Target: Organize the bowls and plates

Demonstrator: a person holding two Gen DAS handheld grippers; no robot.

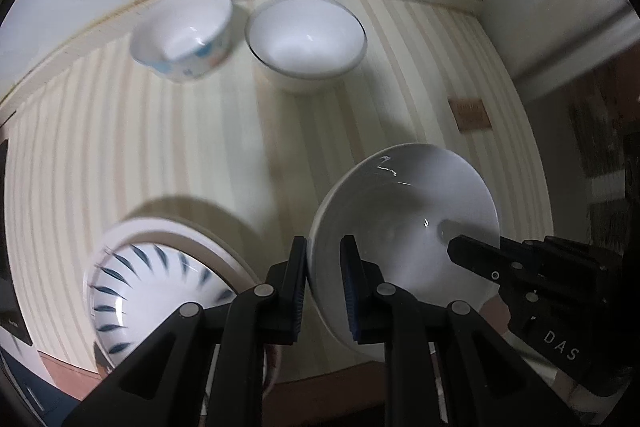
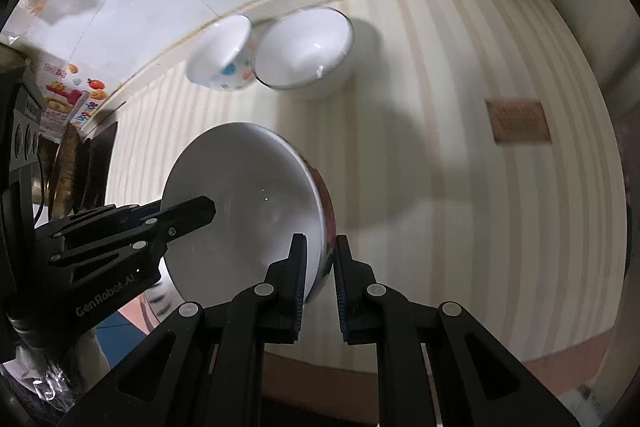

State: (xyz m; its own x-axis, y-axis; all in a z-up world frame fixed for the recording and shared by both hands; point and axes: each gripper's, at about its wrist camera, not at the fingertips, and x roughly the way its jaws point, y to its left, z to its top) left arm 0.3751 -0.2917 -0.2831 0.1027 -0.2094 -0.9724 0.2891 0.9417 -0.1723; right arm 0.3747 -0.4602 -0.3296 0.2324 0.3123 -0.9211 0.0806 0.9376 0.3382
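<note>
A large white bowl (image 1: 400, 211) (image 2: 240, 187) with a red pattern on its outside hangs tilted above the striped table mat (image 1: 200, 131), carried by both grippers at once. My left gripper (image 1: 324, 247) is shut on the rim on one side. My right gripper (image 2: 320, 243) is shut on the opposite rim. Each shows in the other's view, the right gripper (image 1: 456, 247) and the left gripper (image 2: 208, 207) reaching over the rim. A bowl with blue leaf strokes (image 1: 152, 291) rests on a white plate (image 1: 192, 231) at the lower left.
At the back of the mat stand a small bowl with blue and orange dots (image 1: 182, 35) (image 2: 220, 55) and a white bowl with a dark rim (image 1: 306, 41) (image 2: 304, 47), side by side by the wall. A brown label (image 1: 470, 115) (image 2: 518, 121) lies on the mat's right.
</note>
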